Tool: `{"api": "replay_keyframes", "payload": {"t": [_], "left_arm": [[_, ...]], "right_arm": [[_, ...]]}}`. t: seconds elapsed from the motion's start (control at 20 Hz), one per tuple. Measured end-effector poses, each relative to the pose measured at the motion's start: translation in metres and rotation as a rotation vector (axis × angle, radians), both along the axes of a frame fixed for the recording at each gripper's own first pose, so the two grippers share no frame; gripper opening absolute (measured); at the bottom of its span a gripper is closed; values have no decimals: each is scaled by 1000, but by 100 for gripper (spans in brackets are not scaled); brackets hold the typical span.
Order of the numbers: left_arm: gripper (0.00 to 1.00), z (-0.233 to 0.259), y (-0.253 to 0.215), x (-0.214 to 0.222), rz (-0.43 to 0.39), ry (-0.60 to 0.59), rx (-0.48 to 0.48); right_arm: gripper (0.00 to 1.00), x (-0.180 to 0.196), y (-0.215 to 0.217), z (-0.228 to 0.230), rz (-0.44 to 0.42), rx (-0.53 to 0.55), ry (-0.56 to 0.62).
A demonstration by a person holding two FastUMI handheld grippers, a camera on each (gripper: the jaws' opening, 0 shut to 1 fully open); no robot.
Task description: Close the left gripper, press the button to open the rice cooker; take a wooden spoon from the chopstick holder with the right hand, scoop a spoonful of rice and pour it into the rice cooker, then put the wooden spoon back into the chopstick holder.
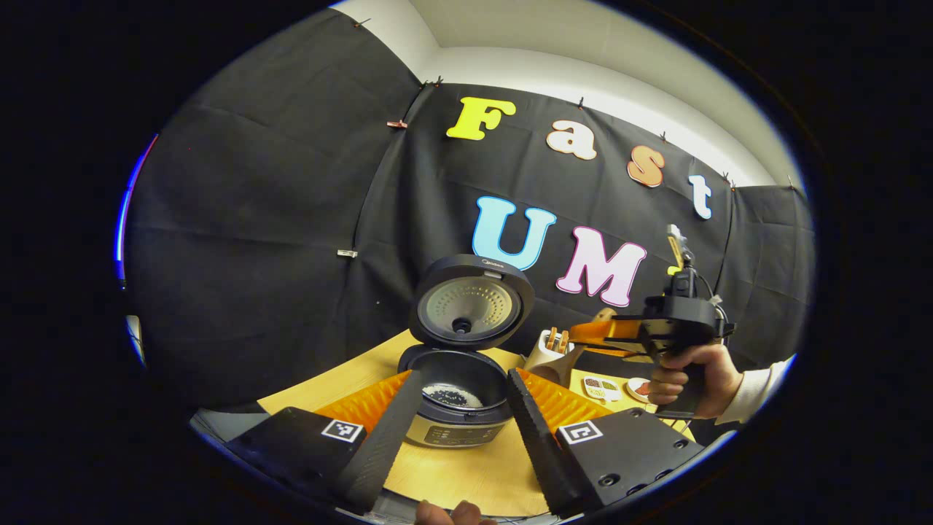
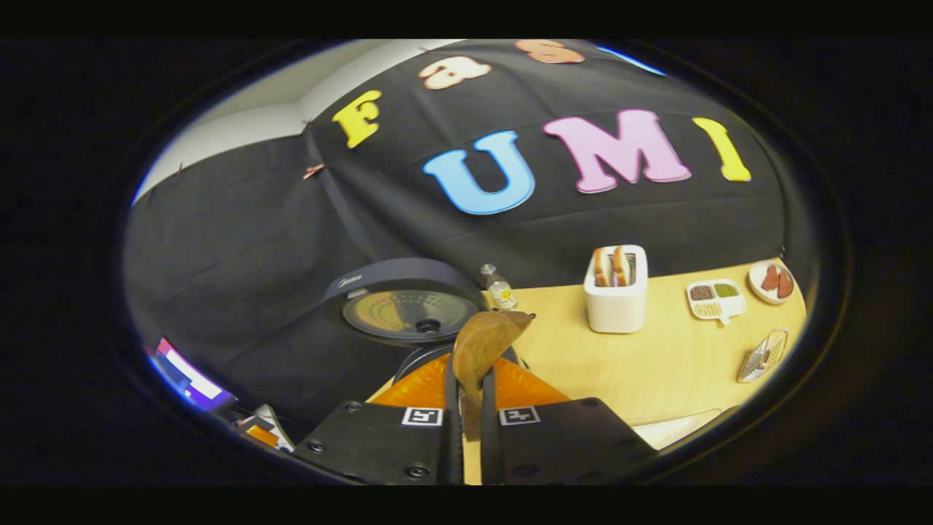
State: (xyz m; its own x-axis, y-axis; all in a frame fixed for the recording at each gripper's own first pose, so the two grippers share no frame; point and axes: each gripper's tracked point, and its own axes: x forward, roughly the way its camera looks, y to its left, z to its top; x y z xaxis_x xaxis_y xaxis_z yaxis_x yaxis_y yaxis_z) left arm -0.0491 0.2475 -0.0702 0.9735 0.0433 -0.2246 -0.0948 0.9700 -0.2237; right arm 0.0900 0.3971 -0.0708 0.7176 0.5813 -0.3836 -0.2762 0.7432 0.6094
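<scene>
**Spoon over the open rice cooker**

The right gripper has its fingers clamped on the wooden spoon, bowl up, just above the rice cooker. The left gripper has its fingers spread wide, holding nothing, before the cooker, whose lid stands raised. Right of the cooker on the pale wooden table stand the white chopstick holder, a divided dish and a plate. Black cloth walls the booth behind.

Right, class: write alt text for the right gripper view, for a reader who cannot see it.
The right gripper is shut on a wooden spoon, its bowl raised above the open rice cooker. Behind, on the wooden table, stand a white chopstick holder, a small bottle and a divided dish.
</scene>
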Motion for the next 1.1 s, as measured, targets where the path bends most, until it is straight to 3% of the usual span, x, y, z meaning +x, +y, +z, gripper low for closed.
{"api": "replay_keyframes", "payload": {"t": [0.15, 0.2, 0.35, 0.55, 0.85, 0.9, 1.05, 1.1], "left_arm": [[82, 1, -20, 8, -5, 6, -3], [82, 1, -29, 9, -14, 12, 0], [82, 0, -49, 12, -11, 24, 18], [82, 1, -81, 12, 2, 46, 39], [82, 3, -108, 14, 43, 80, 67], [82, 3, -111, 13, 51, 84, 80], [82, 5, -117, 9, 71, 105, 117], [82, 7, -119, 7, 78, 110, 130]], "right_arm": [[13, 9, -70, -5, -96, 45, 41], [9, 12, -96, -11, -126, 38, 43], [18, 19, -175, -35, -214, 25, 73], [9, 34, -272, -68, -318, 28, 124], [13, 51, -368, -110, -422, 49, 170], [18, 53, -379, -118, -436, 57, 180], [9, 61, -413, -141, -475, 46, 193], [18, 63, -422, -152, -487, 33, 197]]}}
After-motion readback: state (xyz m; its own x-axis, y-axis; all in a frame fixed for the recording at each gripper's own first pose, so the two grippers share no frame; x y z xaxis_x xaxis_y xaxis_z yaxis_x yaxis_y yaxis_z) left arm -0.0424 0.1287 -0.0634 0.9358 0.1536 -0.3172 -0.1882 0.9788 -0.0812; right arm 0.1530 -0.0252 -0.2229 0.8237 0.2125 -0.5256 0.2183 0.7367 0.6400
